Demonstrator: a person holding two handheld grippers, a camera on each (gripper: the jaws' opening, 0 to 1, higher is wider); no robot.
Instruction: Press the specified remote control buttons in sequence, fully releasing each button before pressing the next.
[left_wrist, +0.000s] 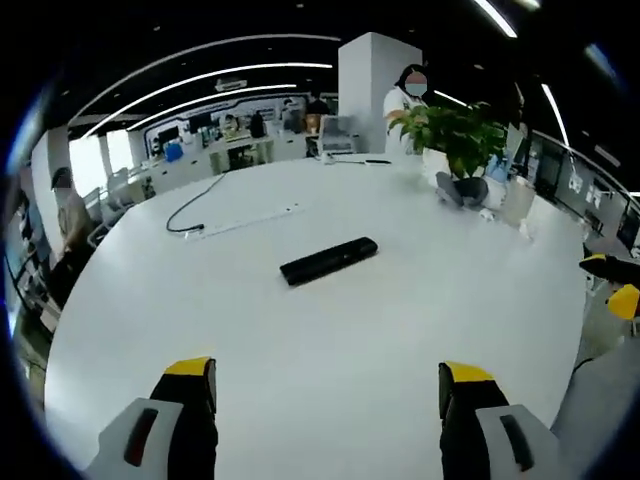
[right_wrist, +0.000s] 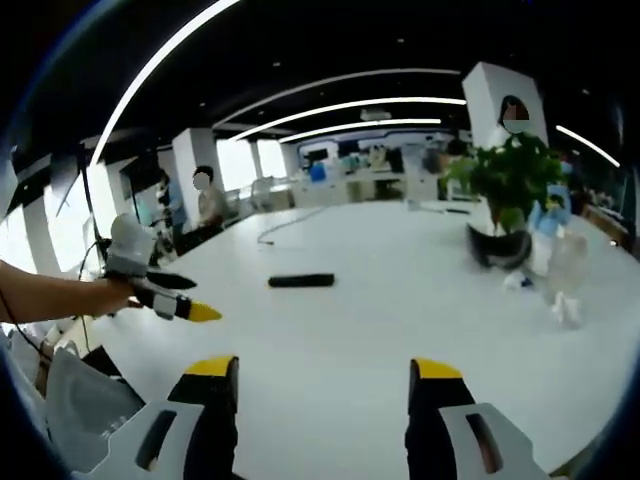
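1. The remote control (left_wrist: 329, 260) is a slim black bar with rounded ends, matte, lying flat near the middle of the counter (left_wrist: 330, 400), well ahead of both grippers and touching nothing.
2. The left gripper (left_wrist: 326, 378) has grey jaws with yellow tips, spread wide with nothing between them; the right gripper (right_wrist: 325, 372) looks the same, jaws apart and holding nothing.
3. The counter is broad, white, smooth and faintly glossy, with a curved edge.
4. A leafy green plant (left_wrist: 452, 135) in a dark pot stands toward the far side; a thin black cable (left_wrist: 195, 207) loops off toward the far edge.
5. Around it is an open office with long ceiling light strips and a white pillar (left_wrist: 372, 90).
6. There is wide bare surface all round the remote.
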